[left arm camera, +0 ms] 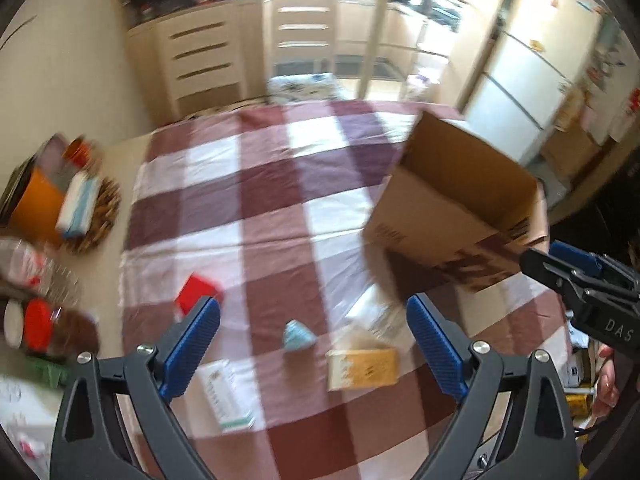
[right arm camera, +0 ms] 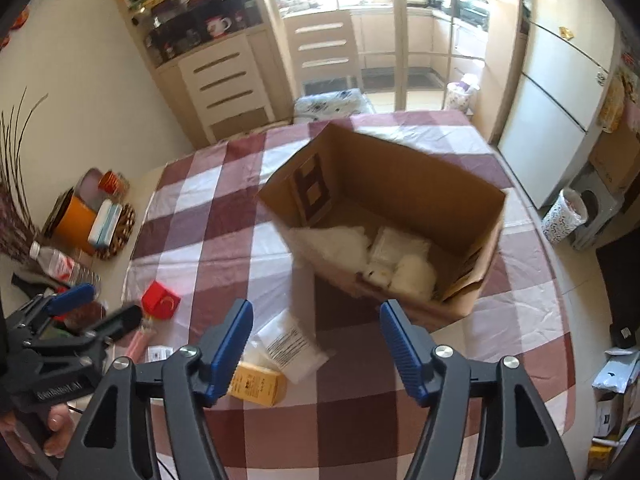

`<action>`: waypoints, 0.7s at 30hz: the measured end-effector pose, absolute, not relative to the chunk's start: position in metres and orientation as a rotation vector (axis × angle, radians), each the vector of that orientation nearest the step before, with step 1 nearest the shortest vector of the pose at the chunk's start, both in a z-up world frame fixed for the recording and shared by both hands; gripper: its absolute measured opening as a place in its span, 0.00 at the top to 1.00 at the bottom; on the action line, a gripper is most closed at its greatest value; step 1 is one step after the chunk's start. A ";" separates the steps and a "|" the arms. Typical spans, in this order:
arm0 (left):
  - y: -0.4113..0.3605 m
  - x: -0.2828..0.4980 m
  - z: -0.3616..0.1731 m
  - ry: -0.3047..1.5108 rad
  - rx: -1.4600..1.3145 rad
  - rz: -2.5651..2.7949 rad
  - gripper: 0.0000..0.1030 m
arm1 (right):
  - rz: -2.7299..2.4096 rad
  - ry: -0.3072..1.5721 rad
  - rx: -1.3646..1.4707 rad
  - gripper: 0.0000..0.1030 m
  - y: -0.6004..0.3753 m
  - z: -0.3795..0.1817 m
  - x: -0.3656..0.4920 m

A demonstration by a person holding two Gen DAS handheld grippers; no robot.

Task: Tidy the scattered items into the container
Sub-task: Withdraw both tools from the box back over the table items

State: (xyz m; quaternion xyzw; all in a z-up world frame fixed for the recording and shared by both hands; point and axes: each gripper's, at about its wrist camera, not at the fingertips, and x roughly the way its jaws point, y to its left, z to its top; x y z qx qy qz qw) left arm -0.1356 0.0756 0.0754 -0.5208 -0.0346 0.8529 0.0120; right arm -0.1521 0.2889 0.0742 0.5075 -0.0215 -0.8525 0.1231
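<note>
1. An open brown cardboard box (right arm camera: pixel 384 216) is seen on the checked cloth of the bench (right arm camera: pixel 224 216), soft white packets already lying inside.
2. Scattered in front of it are a yellow carton (left arm camera: pixel 362 368), a small red box (right arm camera: pixel 161 300), a crumpled pale-blue item (left arm camera: pixel 298 336) and a clear plastic bag (right arm camera: pixel 290 346); all are judged light, the cartons stiff and best taken across their flat sides, the bag slippery and limp.
3. The left gripper (left arm camera: pixel 314 350) and right gripper (right arm camera: pixel 316 354) are held above them, blue ribbed fingers apart, nothing clamped.
</note>
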 end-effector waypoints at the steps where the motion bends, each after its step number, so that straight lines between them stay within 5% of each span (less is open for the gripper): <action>1: 0.070 -0.131 0.074 -0.129 -1.636 2.670 0.07 | -2.467 -0.041 1.499 0.34 0.283 0.068 -0.150; 21: -0.040 -0.028 0.035 -0.427 -1.803 2.822 0.07 | -2.257 0.096 1.479 0.34 0.186 0.022 -0.108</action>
